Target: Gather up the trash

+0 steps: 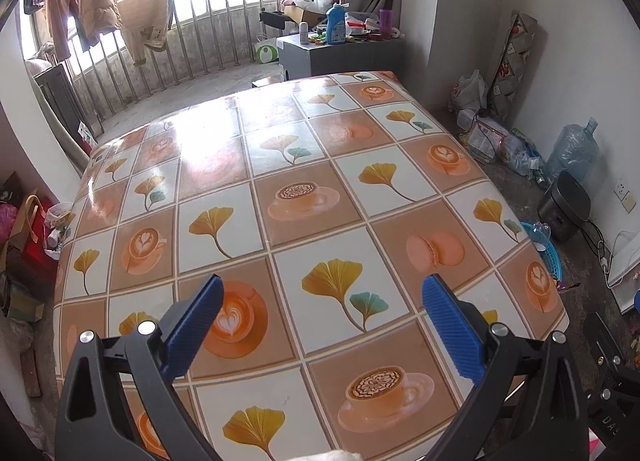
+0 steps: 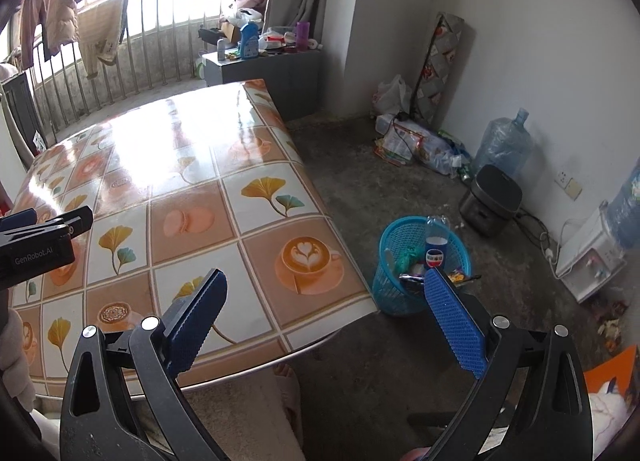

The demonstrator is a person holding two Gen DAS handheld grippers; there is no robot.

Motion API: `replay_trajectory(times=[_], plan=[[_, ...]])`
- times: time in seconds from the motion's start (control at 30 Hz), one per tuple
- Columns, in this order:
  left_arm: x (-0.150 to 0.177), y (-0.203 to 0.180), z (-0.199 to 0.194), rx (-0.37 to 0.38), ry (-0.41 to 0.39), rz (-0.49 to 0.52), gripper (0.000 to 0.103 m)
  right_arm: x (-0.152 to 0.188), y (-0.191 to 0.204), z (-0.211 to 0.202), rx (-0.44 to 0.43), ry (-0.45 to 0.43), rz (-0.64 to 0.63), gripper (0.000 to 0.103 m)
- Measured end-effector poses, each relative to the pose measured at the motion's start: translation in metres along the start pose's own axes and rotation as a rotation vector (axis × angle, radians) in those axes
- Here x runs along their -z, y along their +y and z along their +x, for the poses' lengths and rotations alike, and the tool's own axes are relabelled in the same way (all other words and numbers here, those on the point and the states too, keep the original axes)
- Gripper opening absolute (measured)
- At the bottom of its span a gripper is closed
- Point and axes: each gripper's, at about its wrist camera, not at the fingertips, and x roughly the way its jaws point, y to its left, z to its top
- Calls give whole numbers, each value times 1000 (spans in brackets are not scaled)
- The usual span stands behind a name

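Note:
A blue mesh waste basket (image 2: 386, 293) stands on the floor by the table's right corner, holding a plastic cola bottle (image 2: 436, 243) and several wrappers. In the left wrist view only the basket's rim (image 1: 546, 247) peeks past the table edge. My left gripper (image 1: 322, 311) hovers open over the tablecloth (image 1: 280, 189) with nothing between its blue pads. My right gripper (image 2: 326, 305) is open too, held over the table's near right corner, left of and above the basket. The left gripper's black body (image 2: 38, 243) shows at the left edge of the right wrist view.
The table (image 2: 180, 189) carries a glossy cloth printed with coffee cups and leaves. On the floor by the right wall lie bags and litter (image 2: 416, 145), a water jug (image 2: 502, 143), a dark rice cooker (image 2: 492, 199) and a white dispenser (image 2: 592, 257). A cluttered grey cabinet (image 1: 340, 53) stands behind the table.

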Motion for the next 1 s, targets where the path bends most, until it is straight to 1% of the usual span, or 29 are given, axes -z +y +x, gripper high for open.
replay_trajectory(times=[0.17,0.33,0.57,1.0], plan=[[3,-8,3,-2,22,30,97,5,-5,2,39,29,-25,95],[3,-15,1,3,17,58,97,9,-12,2,41,50,-23,95],[1,-26,-2,17,6,84,97,9,-23,-1,59,51,-6,95],[-4,-35,-3,37,-1,95,97,9,-42,-2,97,56,27,95]])
